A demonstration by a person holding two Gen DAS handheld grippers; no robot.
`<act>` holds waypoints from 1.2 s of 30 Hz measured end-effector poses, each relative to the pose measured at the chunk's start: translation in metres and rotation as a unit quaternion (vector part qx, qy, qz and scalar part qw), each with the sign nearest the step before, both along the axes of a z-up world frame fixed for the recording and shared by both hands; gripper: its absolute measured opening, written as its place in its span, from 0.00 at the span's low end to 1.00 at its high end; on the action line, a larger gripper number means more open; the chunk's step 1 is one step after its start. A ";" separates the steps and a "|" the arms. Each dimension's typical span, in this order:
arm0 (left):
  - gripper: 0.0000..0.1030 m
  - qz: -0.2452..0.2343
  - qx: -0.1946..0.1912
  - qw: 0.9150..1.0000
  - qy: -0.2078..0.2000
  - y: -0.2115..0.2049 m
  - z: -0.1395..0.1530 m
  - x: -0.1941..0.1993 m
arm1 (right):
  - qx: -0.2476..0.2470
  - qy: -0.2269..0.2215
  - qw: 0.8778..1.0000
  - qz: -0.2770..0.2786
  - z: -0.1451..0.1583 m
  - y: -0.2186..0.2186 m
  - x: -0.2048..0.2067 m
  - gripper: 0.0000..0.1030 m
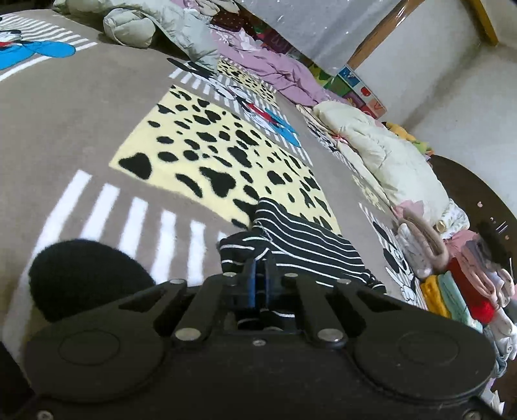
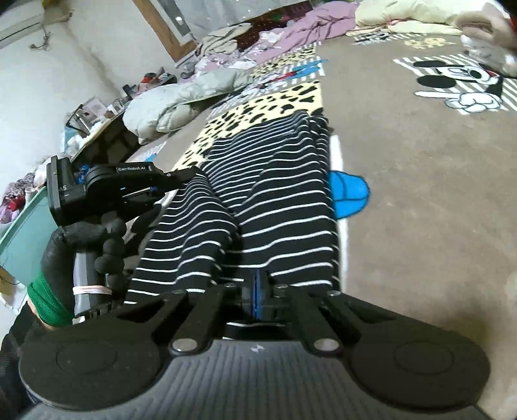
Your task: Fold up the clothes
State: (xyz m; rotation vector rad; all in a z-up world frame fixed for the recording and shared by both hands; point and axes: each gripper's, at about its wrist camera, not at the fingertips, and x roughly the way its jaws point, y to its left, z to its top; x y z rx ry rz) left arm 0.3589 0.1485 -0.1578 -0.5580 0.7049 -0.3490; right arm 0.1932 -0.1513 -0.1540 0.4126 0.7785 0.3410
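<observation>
A black garment with thin white stripes (image 2: 268, 194) lies stretched over the cartoon-print blanket (image 2: 420, 194). My right gripper (image 2: 258, 284) is shut on its near edge. My left gripper (image 1: 260, 265) is shut on another edge of the same striped garment (image 1: 307, 242), which bunches at the fingertips. In the right wrist view the left gripper (image 2: 190, 176) shows at the left, held by a black-gloved hand (image 2: 84, 245), pinching the garment's side edge.
Stacks of folded clothes (image 1: 458, 278) and a cream puffy jacket (image 1: 381, 152) sit along the right edge of the blanket (image 1: 97, 129). A grey-green jacket (image 1: 168, 29) and pink bedding (image 1: 274, 64) lie at the far end. A teal bin (image 2: 22, 232) stands at the left.
</observation>
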 end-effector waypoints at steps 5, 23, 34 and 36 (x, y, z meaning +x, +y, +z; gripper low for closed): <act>0.08 -0.001 0.036 0.998 -0.053 0.000 0.025 -0.019 | -0.046 -0.085 0.995 0.009 0.029 0.011 -0.019 0.05; 0.37 -0.177 0.129 0.967 -0.129 -0.034 0.021 -0.067 | -0.132 -0.127 0.964 0.194 0.037 0.068 -0.015 0.09; 0.43 -0.152 0.125 0.975 -0.107 -0.033 0.016 -0.071 | -0.229 -0.220 0.894 0.315 0.026 0.121 -0.126 0.19; 0.43 -0.130 0.150 0.976 -0.087 -0.034 0.011 -0.066 | -0.238 -0.197 0.898 0.314 0.021 0.122 -0.128 0.24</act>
